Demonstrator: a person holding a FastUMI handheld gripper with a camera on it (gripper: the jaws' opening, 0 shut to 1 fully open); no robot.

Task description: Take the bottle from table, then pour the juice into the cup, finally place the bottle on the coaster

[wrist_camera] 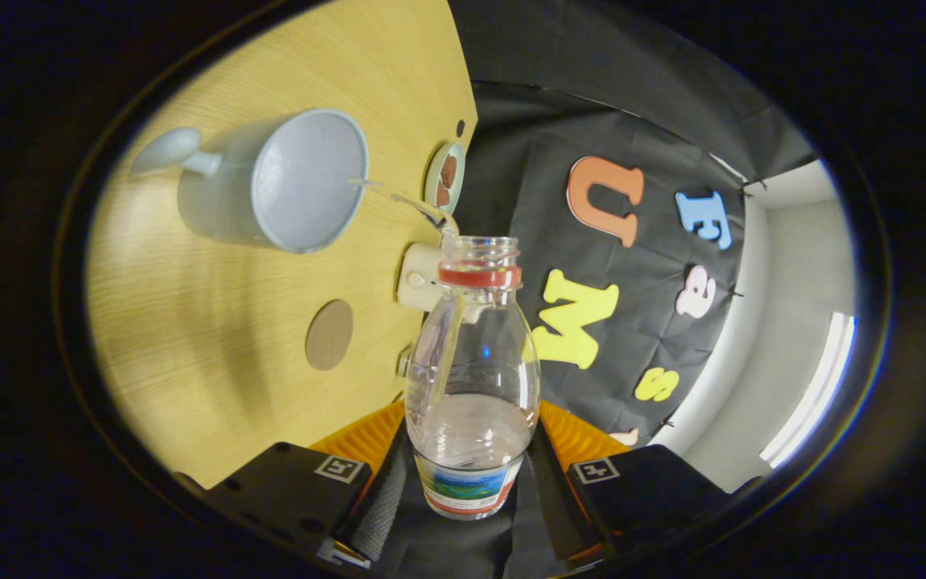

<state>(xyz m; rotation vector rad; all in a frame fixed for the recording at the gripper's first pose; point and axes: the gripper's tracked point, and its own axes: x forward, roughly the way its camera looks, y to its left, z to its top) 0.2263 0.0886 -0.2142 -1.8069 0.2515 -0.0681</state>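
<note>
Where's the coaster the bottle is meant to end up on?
In the gripper view the round brown coaster lies flat on the wooden table, below the cup and beside the bottle that the claw grips.

Beyond my fingers, the pale wooden table [214,338] carries a grey handled cup [286,181], a round brown coaster [329,334] and a small dish [444,177].

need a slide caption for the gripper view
Gripper shut on a tilted, uncapped bottle, a thin stream arcing from its mouth into the cup on the table.
</note>
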